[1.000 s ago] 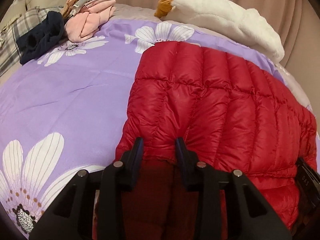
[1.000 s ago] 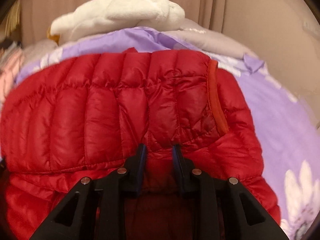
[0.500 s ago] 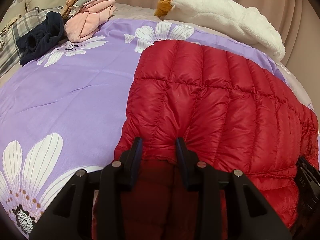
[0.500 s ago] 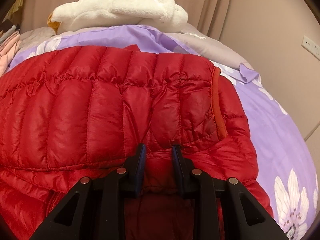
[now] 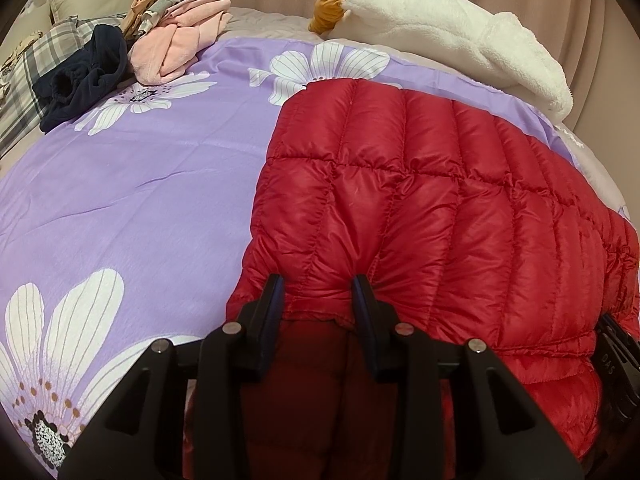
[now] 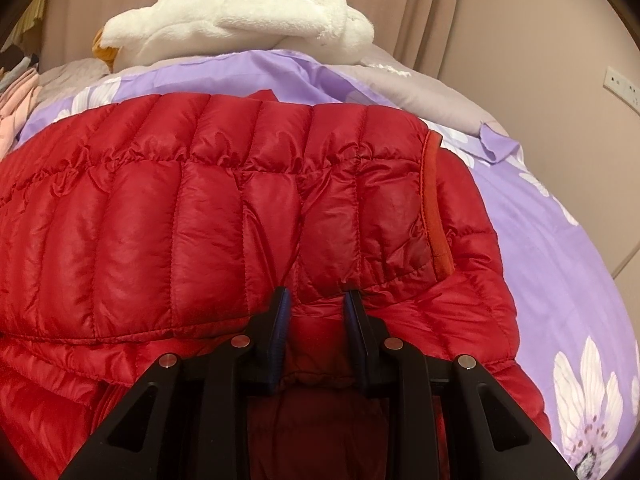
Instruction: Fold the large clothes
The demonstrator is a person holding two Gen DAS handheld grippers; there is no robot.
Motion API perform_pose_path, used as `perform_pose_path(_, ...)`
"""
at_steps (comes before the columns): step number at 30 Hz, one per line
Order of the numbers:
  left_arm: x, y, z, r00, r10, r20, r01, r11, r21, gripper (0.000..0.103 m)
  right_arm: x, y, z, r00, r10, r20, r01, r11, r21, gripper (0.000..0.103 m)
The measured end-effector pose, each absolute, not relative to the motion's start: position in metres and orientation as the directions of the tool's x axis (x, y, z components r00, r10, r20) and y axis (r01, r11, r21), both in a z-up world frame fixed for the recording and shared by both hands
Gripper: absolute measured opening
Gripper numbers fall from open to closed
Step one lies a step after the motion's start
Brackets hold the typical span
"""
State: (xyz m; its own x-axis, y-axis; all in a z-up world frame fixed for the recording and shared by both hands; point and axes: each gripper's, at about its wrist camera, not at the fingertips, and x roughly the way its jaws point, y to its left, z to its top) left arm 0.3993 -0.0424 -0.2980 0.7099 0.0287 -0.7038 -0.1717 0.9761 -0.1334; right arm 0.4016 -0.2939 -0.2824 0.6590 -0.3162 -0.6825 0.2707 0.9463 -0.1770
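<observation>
On the bed (image 5: 120,184), the jacket (image 5: 420,200) lies folded over once; both left fingers (image 5: 318,296) and right fingers (image 6: 316,304) clench its near edge, further folds remaining.

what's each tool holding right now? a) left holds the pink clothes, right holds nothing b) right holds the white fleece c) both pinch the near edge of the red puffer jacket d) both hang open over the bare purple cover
c: the left tool and the right tool each have bunched fabric of the red puffer jacket clamped between their fingers at its near edge.
</observation>
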Motion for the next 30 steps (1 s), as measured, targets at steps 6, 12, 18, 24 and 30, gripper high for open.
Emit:
perform_pose_path(6,0.400,-0.043,-0.298,0.709,0.032,-0.704,-0.173,0.976,-0.130,0.036,0.402,-0.296,-0.283,0.660,-0.311,-0.684,0.270,0.948,-0.170,0.028)
perform_pose_path(12,0.398,-0.042,-0.295,0.707,0.031,-0.707,-0.173,0.976,-0.130,0.038,0.400,-0.298,-0.281,0.660,-0.312,-0.684,0.270,0.947,-0.171,0.030)
perform_pose_path(18,0.357,0.003,-0.276,0.655,-0.044,-0.755,-0.209,0.949,-0.237,0.070,0.345,-0.325,-0.246,0.688,-0.167,-0.706,0.250,0.968,0.015,0.087)
perform_pose_path(24,0.249,0.088,-0.287,0.636,-0.174,-0.752,-0.305,0.838,-0.452,0.082,0.233,-0.372,-0.229,0.723,-0.152,-0.673,0.312,0.942,0.123,0.092)
perform_pose_path(30,0.160,0.104,-0.296,0.662,-0.389,-0.640,-0.216,0.719,-0.661,0.082,0.130,-0.414,-0.263,0.712,-0.063,-0.699,0.456,0.799,0.392,0.092)
